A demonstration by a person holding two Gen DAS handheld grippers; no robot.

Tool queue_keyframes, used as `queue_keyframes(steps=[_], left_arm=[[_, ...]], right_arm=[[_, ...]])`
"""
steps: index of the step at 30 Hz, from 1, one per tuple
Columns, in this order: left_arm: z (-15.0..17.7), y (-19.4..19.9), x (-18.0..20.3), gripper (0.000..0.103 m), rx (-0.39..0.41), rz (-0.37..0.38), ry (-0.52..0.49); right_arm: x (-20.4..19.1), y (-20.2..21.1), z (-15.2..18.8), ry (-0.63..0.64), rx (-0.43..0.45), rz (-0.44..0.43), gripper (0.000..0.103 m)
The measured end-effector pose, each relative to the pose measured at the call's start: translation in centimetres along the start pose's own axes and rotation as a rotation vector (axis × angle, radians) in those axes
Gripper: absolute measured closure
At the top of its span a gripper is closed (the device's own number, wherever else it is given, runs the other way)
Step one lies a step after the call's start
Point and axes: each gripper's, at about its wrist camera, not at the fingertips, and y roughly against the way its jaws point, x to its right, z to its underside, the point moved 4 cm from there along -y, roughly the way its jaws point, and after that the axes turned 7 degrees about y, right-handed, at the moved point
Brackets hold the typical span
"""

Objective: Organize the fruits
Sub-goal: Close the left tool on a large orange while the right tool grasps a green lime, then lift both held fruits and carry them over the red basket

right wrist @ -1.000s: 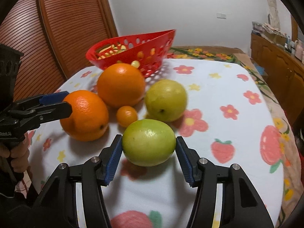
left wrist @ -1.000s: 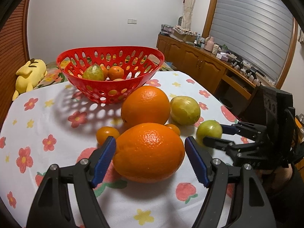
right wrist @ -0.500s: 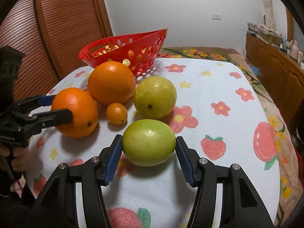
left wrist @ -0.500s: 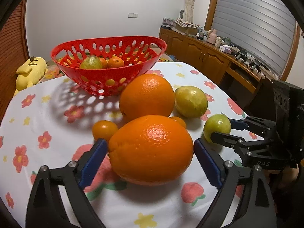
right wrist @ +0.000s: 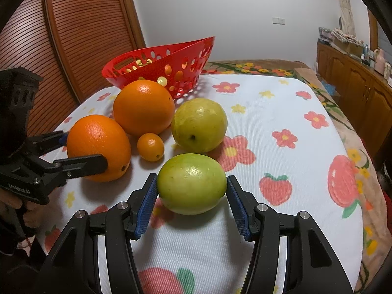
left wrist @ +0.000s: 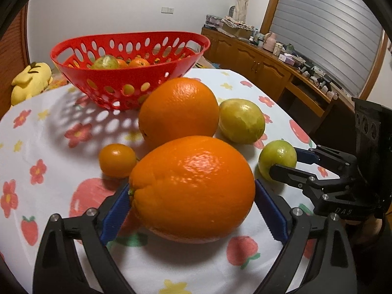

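My left gripper [left wrist: 192,214] is shut on a large orange [left wrist: 192,187], blue pads against both its sides; it shows in the right wrist view too [right wrist: 98,147]. My right gripper [right wrist: 191,203] is shut on a green guava [right wrist: 192,183], also seen in the left wrist view [left wrist: 278,159]. Both fruits sit at table level on the flowered cloth. A second orange [left wrist: 178,110], a yellow-green guava [left wrist: 241,121] and a small kumquat [left wrist: 117,156] lie behind them. The red perforated basket [left wrist: 129,49] stands farther back and holds a guava and small oranges.
The round table has a white cloth [right wrist: 281,112] with flower and strawberry prints. A yellow plush toy [left wrist: 29,83] lies behind the table at left. A wooden sideboard [left wrist: 269,66] with clutter runs along the right wall. A wooden slatted door [right wrist: 61,36] is at left.
My left gripper has moved forward around the large orange and closed its pads onto it. My right gripper stays shut on the green guava, nearly still.
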Motion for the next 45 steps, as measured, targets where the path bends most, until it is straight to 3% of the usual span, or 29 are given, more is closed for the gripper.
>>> queue_keyframes(steps=[6, 13, 18, 45], left_arm=[[0.3, -0.2, 0.4, 0.008, -0.002, -0.033, -0.029], [0.4, 0.0, 0.0, 0.010, 0.005, -0.010, -0.015], [0.7, 0.4, 0.3, 0.010, 0.013, -0.052, -0.043], [-1.5, 5.9, -1.0, 0.011, 0.149, -0.035, -0.005]], right_arm=[[0.1, -0.1, 0.0, -0.002, 0.000, -0.002, 0.045], [0.0, 0.0, 0.0, -0.002, 0.001, -0.003, 0.045], [0.0, 0.0, 0.0, -0.002, 0.001, -0.003, 0.045], [0.2, -0.1, 0.1, -0.008, 0.002, -0.005, 0.046]])
